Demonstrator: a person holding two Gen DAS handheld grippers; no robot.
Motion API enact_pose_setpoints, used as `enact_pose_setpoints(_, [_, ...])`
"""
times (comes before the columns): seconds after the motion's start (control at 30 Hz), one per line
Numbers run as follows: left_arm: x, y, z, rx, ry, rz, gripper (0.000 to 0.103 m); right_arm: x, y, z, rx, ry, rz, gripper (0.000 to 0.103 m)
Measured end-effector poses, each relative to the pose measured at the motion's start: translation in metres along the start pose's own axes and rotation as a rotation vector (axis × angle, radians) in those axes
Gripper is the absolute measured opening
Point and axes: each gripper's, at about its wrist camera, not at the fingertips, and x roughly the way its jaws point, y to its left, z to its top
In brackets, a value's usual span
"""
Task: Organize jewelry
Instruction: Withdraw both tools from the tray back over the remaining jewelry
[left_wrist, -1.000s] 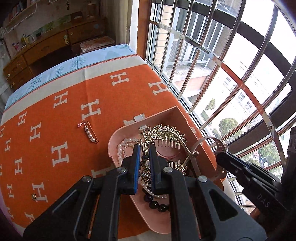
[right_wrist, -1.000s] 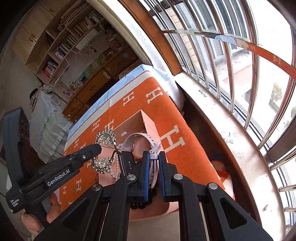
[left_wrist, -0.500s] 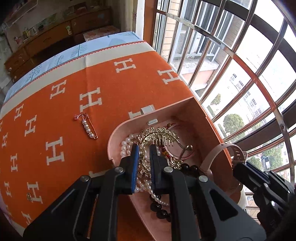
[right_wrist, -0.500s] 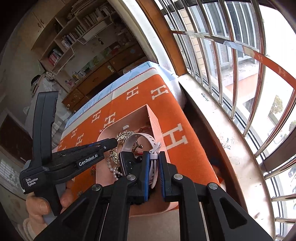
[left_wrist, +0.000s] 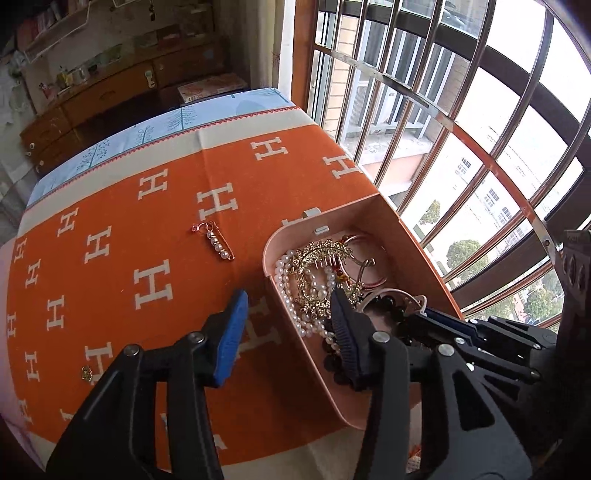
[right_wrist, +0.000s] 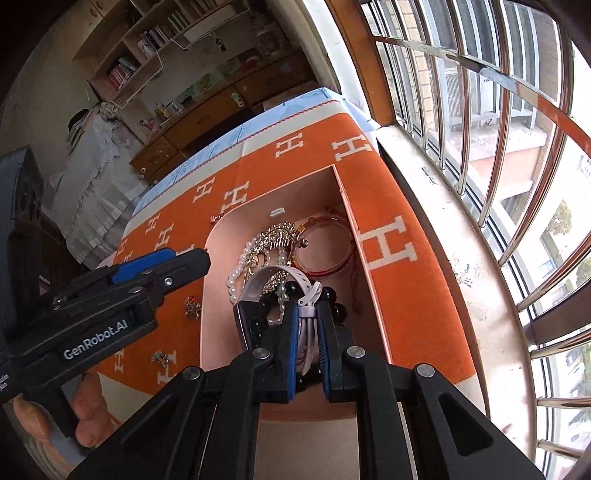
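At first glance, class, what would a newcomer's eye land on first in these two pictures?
Probably the pink jewelry box by the barred window, heaped with a pearl necklace and a gold comb. Next, the right gripper above the box, shut on a pale pink watch. The left gripper gapes open, and a pearl pin lies alone on the orange cloth.

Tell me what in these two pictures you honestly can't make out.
- Watch: its face is turned edge-on in the right view, and the right gripper covers part of the strap.
- Dark beads: partly behind the left gripper in the left view.
- Two small trinkets on the cloth: too small to identify.
- Box: its near end is hidden by gripper arms in both views.
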Motion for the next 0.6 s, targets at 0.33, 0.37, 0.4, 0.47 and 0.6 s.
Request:
enact_pose_setpoints(0.33, [-0.023, 0.022, -0.03, -0.03, -0.005, 0.01, 0.049, 0.003, 0.016, -0.006, -0.035, -0.034, -0.042, 0.038])
enact_pose_setpoints(0.37, [-0.024, 0.023, -0.031, -0.032, -0.008, 0.014, 0.049, 0.002, 0.018, -0.006, -0.039, -0.039, -0.044, 0.038])
enact_pose_setpoints(0.4, [-0.026, 0.024, -0.033, -0.033, -0.011, 0.016, 0.049, 0.002, 0.019, -0.006, -0.043, -0.041, -0.044, 0.038])
enact_pose_setpoints(0.47, [-0.03, 0.025, -0.037, -0.034, -0.02, 0.023, 0.049, 0.001, 0.021, -0.007, -0.049, -0.045, -0.045, 0.038])
enact_pose_setpoints(0.6, [-0.037, 0.029, -0.044, -0.037, -0.033, 0.035, 0.049, -0.003, 0.03, -0.011, -0.068, -0.065, -0.052, 0.038])
